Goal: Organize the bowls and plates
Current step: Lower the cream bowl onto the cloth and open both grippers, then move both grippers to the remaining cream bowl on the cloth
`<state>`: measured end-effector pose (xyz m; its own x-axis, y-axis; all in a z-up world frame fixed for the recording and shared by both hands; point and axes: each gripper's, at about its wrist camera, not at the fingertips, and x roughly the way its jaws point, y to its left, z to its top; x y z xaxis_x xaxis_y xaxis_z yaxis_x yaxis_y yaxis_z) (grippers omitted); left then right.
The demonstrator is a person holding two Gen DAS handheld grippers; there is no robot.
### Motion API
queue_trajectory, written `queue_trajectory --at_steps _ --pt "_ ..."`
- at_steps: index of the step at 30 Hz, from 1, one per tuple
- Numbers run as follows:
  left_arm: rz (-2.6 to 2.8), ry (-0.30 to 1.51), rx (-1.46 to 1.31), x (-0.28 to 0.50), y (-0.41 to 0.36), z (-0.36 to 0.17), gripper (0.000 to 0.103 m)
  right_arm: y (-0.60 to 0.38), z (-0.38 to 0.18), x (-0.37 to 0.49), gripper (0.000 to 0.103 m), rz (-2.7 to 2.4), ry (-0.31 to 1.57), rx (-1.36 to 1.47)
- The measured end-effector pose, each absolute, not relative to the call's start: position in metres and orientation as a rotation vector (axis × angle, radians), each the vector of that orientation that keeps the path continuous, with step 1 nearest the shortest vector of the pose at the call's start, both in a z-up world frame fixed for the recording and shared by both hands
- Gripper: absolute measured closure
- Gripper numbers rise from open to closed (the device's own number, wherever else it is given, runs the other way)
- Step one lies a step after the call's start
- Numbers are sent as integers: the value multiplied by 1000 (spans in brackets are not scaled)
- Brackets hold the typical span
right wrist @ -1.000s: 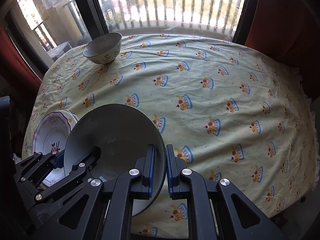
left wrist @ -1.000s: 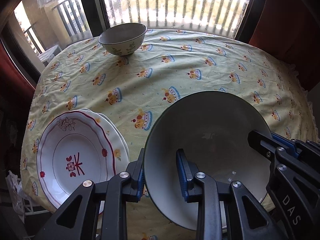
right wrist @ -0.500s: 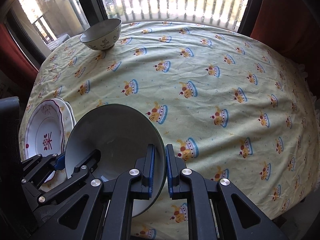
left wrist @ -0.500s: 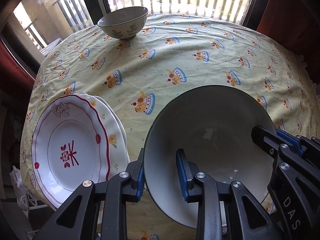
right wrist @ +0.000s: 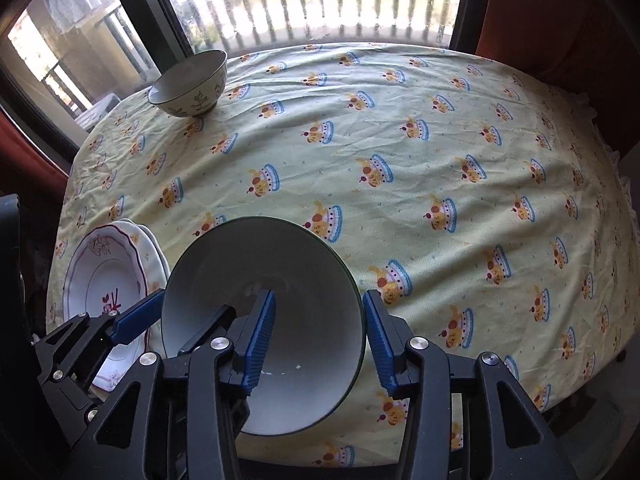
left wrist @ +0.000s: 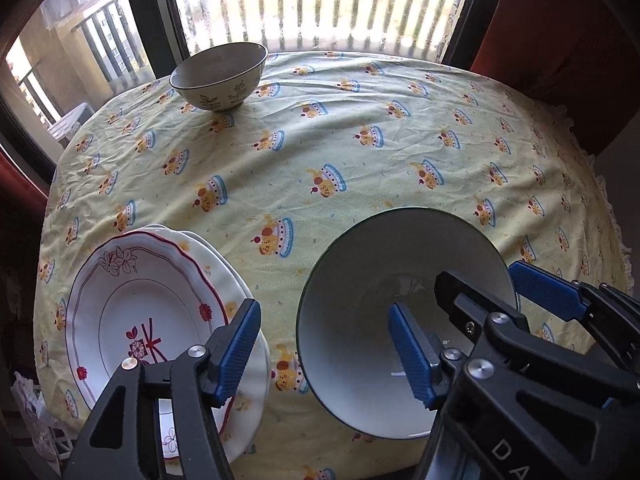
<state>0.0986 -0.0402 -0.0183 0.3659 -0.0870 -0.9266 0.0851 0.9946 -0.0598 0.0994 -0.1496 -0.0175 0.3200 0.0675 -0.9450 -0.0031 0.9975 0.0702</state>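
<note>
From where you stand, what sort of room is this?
Probably a home dining corner: a round table under a yellow cake-print tablecloth, floral-rimmed white plates stacked on it, and a window onto a railed balcony.

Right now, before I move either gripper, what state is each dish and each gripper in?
left gripper: open, straddling the big bowl's left rim.
right gripper: open, straddling its right rim.
large white bowl: upright, empty, resting on the tablecloth, not clamped.
plate stack: two plates, floral one on top, near the table's left edge.
small leaf-pattern bowl: upright at the far side, untouched.
</note>
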Motion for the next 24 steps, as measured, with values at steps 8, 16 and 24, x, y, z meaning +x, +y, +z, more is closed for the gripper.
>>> queue_trajectory --at_steps 8,16,24 --pt "-121 1112 8 108 -2 16 27 -113 20 107 37 20 1143 42" --pt "-139 1022 44 130 35 46 24 -74 52 124 34 -11 1056 57" --pt "-106 995 8 159 57 54 21 -49 68 155 33 -7 1017 22"
